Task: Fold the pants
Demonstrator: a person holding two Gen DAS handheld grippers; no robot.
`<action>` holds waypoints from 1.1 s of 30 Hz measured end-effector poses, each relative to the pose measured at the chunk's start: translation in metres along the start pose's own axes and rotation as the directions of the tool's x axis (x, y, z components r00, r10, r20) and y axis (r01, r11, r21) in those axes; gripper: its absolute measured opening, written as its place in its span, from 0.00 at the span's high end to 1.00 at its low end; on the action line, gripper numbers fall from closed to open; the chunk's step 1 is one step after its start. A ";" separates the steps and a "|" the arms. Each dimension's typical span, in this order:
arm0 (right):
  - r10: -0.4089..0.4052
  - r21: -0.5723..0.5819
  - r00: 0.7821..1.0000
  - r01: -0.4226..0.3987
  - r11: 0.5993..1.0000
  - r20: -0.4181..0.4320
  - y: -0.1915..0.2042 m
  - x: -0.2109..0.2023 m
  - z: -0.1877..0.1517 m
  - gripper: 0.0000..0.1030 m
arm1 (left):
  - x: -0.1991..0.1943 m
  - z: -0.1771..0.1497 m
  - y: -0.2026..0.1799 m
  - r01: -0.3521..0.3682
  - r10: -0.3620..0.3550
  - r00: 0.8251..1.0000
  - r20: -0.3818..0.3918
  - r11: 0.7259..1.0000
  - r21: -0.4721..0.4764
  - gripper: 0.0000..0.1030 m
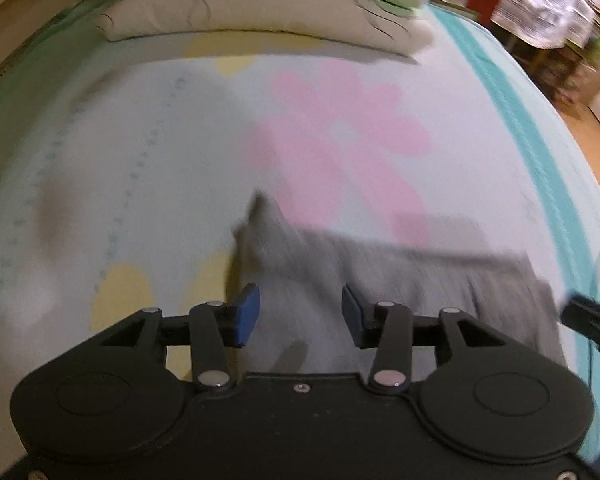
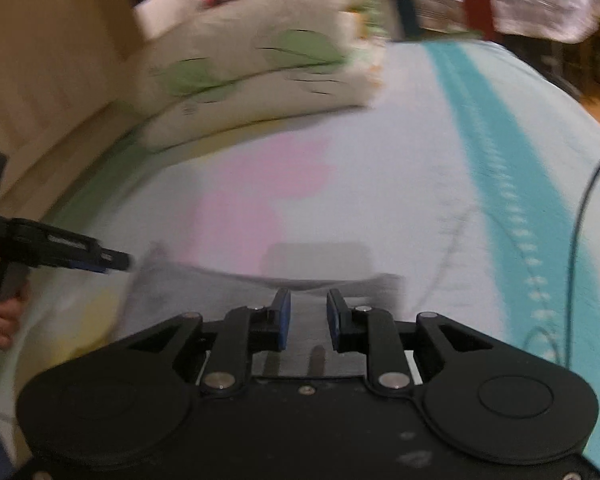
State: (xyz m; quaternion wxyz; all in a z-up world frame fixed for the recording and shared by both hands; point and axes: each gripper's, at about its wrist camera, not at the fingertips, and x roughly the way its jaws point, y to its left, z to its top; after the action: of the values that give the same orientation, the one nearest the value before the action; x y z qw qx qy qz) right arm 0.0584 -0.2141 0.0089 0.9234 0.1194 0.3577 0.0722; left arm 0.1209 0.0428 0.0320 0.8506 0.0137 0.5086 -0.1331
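Black linkage fills the bottom of the left wrist view, and the left gripper (image 1: 300, 316) sits wide open, blue pads apart, nothing pinched, hovering over the grey pants (image 1: 380, 280). Those pants lie low on the bed (image 1: 140, 140), just ahead of the fingers, one corner poking up at their left end and a long straight edge running off to the right. Motion blur smears the cloth. Further right, a pink patch (image 1: 340, 128) colours the sheet, pillows (image 1: 260, 4) stack at the head, and a teal stripe (image 1: 540, 152) runs along the side. Over to the right gripper (image 2: 305, 316): open too, a narrower gap, empty, above the pants' (image 2: 220, 292) right portion. A black cable (image 2: 576, 240) trails across the bed's right side.
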 end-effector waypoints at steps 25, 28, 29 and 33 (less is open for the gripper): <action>-0.084 -0.066 0.978 0.072 0.995 -0.193 0.008 0.008 -0.050 0.74 | -0.004 -0.072 -0.024 0.044 -0.013 0.987 -0.162 0.982 0.185 0.51; -0.007 0.039 0.991 0.013 0.999 -0.132 -0.011 -0.011 -0.038 0.61 | -0.023 -0.054 -0.011 0.061 -0.045 0.995 -0.090 0.980 0.187 0.38; -0.007 0.072 0.993 0.015 0.997 -0.117 -0.020 -0.016 -0.032 0.58 | -0.025 -0.047 -0.005 0.051 -0.038 0.997 -0.071 0.981 0.189 0.27; -0.039 0.168 0.993 0.058 0.984 -0.111 -0.052 -0.011 -0.016 0.56 | -0.027 -0.027 0.024 0.028 -0.025 0.999 -0.026 0.987 0.160 0.18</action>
State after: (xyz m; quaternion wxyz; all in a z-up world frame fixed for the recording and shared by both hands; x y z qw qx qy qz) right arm 0.0421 -0.2644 -0.0092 0.8907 0.1854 0.4144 0.0250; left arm 0.0915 0.0756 0.0400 0.8388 0.0771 0.5063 -0.1848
